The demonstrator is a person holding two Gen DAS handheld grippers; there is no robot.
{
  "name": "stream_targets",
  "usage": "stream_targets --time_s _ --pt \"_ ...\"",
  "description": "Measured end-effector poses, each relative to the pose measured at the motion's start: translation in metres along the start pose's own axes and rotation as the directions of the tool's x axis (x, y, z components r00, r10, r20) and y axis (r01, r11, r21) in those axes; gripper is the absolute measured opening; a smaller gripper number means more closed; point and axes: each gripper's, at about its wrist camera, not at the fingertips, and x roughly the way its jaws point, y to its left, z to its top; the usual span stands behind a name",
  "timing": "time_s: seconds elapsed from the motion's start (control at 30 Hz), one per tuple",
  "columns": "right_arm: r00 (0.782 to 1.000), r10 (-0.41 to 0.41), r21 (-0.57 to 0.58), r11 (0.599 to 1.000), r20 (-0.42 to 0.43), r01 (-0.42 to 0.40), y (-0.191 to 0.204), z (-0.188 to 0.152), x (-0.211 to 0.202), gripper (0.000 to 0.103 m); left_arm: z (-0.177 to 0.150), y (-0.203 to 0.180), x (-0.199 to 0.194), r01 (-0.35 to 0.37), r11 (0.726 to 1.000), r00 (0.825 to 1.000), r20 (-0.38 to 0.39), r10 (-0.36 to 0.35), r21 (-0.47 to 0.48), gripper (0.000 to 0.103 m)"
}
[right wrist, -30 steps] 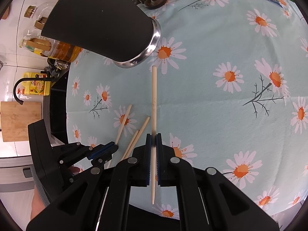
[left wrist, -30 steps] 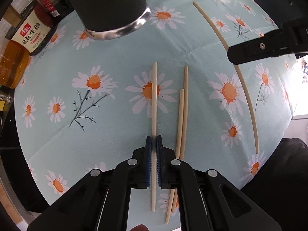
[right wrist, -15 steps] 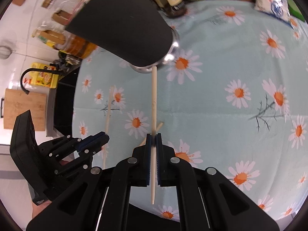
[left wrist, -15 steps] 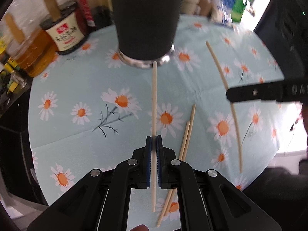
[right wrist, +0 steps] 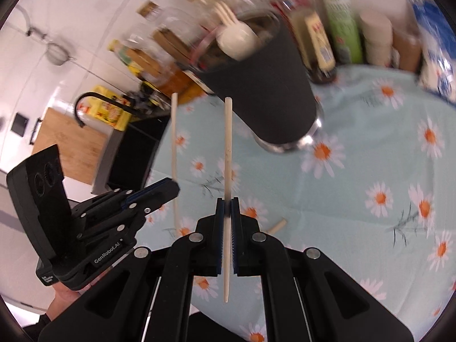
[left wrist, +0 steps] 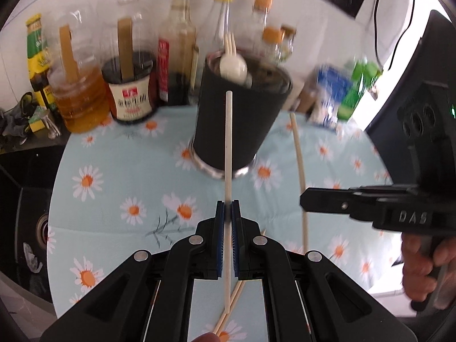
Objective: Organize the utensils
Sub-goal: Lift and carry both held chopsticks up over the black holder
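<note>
A black utensil cup point(left wrist: 242, 119) stands on the daisy tablecloth point(left wrist: 119, 171), with a white spoon point(left wrist: 233, 67) and chopstick ends inside; it also shows in the right wrist view point(right wrist: 265, 94). My left gripper point(left wrist: 227, 209) is shut on a pale chopstick point(left wrist: 228, 142), raised and pointing at the cup. My right gripper point(right wrist: 227, 208) is shut on another chopstick point(right wrist: 228, 142), also raised toward the cup. Each gripper sees the other beside it: the right one point(left wrist: 370, 208), the left one point(right wrist: 136, 199). Two loose chopsticks point(left wrist: 230, 310) lie on the cloth under my left gripper.
Oil and sauce bottles point(left wrist: 128, 65) crowd the back behind the cup. Green and blue packets point(right wrist: 433, 34) stand at the back right. A dark stove top point(left wrist: 25, 199) borders the table on the left. A wooden cutting board point(right wrist: 71, 142) lies beyond it.
Both grippers have lifted their chopsticks off the cloth and tilted up, so the cup's open top and the bottles behind it are now in view.
</note>
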Motion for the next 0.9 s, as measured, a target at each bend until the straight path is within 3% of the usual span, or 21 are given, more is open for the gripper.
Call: stream_targets --time_s 0.13,0.3,0.5,0.9 --pt "0.994 0.036 -0.060 0.998 0.099 -0.030 0.013 0.011 -0.015 0.005 0.013 -0.002 -0.013 0.032 0.999 0.996 0.079 -0.031 -0.014 0.004" --pt "0.970 0.091 -0.091 0.993 0.227 -0.072 0.017 0.029 -0.032 0.005 0.029 -0.005 -0.027 0.065 0.998 0.982 0.180 -0.061 -0.017 0.004" --pt "0.930 0.070 -0.148 0.989 0.361 -0.017 0.020 0.049 -0.052 0.005 0.049 -0.006 -0.036 0.080 0.997 0.960 0.271 -0.076 -0.003 0.004" --pt "0.862 0.072 -0.208 0.977 0.502 0.040 0.019 0.090 -0.073 0.005 0.093 -0.009 -0.044 0.123 0.992 0.880 0.461 -0.115 0.012 0.004"
